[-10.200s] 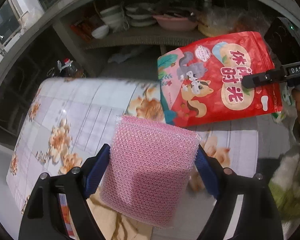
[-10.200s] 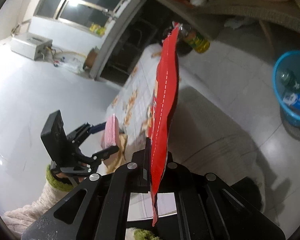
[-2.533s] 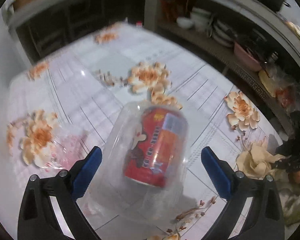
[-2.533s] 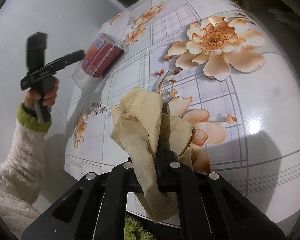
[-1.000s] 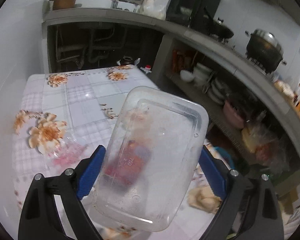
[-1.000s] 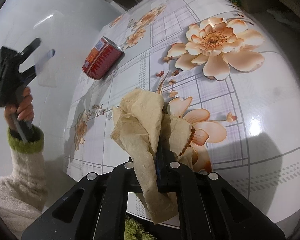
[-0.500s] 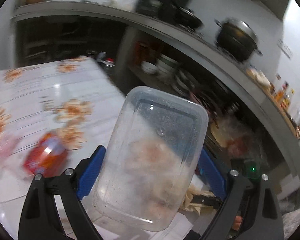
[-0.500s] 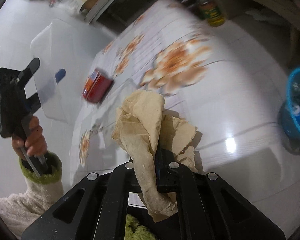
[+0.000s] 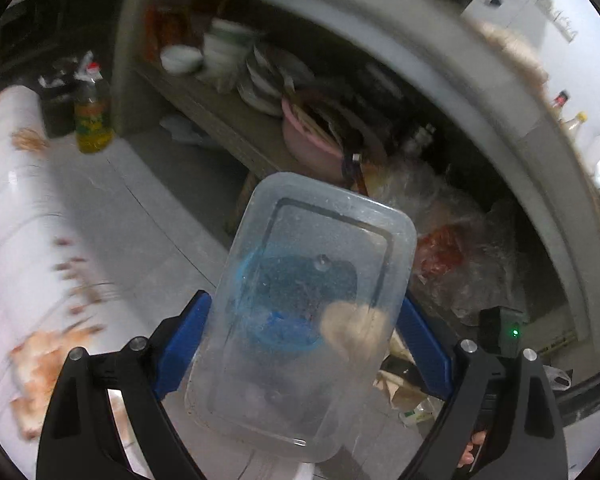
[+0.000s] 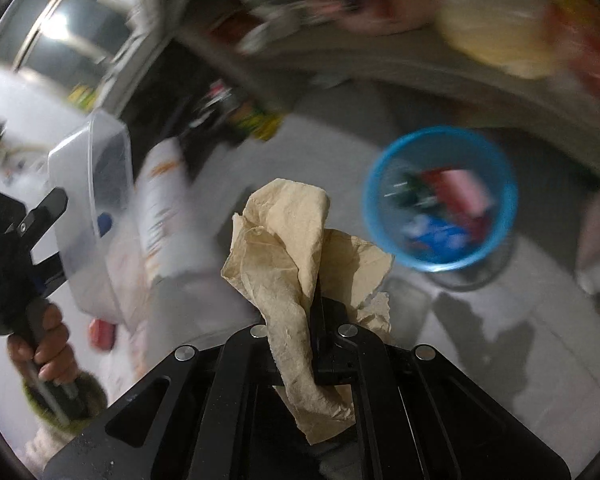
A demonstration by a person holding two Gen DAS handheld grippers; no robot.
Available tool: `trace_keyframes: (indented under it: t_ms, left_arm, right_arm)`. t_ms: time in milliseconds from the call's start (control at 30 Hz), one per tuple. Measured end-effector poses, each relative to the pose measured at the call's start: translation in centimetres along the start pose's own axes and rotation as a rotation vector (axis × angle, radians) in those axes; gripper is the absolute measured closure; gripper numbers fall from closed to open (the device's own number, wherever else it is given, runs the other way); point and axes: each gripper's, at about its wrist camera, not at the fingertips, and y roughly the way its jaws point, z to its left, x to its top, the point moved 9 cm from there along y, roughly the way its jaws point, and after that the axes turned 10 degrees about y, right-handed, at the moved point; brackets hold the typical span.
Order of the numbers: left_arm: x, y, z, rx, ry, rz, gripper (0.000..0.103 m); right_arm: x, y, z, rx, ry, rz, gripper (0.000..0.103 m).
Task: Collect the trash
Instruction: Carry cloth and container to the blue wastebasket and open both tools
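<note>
Your right claw [image 10: 318, 320] is clenched tight on a crumpled tan paper napkin [image 10: 300, 248], its fingers nearly together with the wad pinched between them; most of the napkin stands up above the grip and a tail hangs below. Your left claw [image 9: 304, 344] is spread wide and grasps a clear plastic food box [image 9: 312, 312] across its width, the blue pads [image 9: 184, 340] pressed on its two long sides. The box looks empty, and its open side seems to face away from the left camera, though the haze on the plastic makes that hard to settle.

You look to be in the carrying step: both pieces of trash are in the air and heading for the blue bin [image 10: 440, 204] on the floor. In the right view the bin sits ahead and to the right of the napkin, with cans and wrappers already inside. In the left view a blue ring, probably the same bin, shows dimly through the box.

Next you need to bring each claw over the bin's mouth before letting go. The napkin is light and may cling to a finger, so open well. The box is nearly as wide as the bin's mouth looks from here, so tip it in end first or it may sit across the rim.

Off to the left, the bench [image 10: 160, 216] with its flowered cloth carries a red can [image 10: 102, 334], not yet collected.
</note>
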Motion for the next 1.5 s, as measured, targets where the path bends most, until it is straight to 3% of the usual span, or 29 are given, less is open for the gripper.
trace_keyframes:
  t_ms: [100, 333, 533, 733, 967, 1233, 1333, 1400, 1500]
  left_arm:
    - [0.7, 5.3, -0.5, 0.007, -0.060, 0.073, 0.013]
    - [-0.6, 17.3, 0.3, 0.001, -0.291, 0.248, 0.013]
    - [-0.7, 23.7, 2.1, 0.053, -0.420, 0.227, 0.009]
    - [-1.1, 25.2, 2.1, -0.029, -0.499, 0.238, 0.008]
    - [-0.1, 21.1, 1.7, -0.068, -0.483, 0.193, 0.008]
    - [1.3, 7.6, 3.0, -0.034, -0.326, 0.056, 0.008]
    - [0.4, 2.7, 3.9, 0.006, -0.273, 0.003, 0.008]
    - [-0.6, 0.3, 4.5, 0.017, -0.268, -0.020, 0.008]
    - [-2.5, -3.1, 5.6, 0.039, -0.264, -0.053, 0.008]
  right_arm:
    - [2.0, 0.6, -3.2, -0.046, 0.067, -0.030, 0.100]
    - [2.5, 2.4, -6.4, -0.056, 0.158, -0.026, 0.100]
    - [2.6, 2.3, -8.8, -0.064, 0.198, -0.021, 0.099]
    - [2.9, 2.4, -10.1, -0.090, 0.211, -0.022, 0.099]
    - [3.4, 3.7, -10.7, -0.130, 0.210, -0.034, 0.099]
    - [6.2, 8.2, -11.3, -0.271, 0.149, -0.073, 0.098]
    - [7.9, 10.6, -12.5, -0.379, 0.132, -0.107, 0.090]
    - [8.4, 12.2, -13.3, -0.421, 0.119, -0.092, 0.069]
    - [8.5, 13.3, -14.2, -0.465, 0.111, -0.087, 0.067]
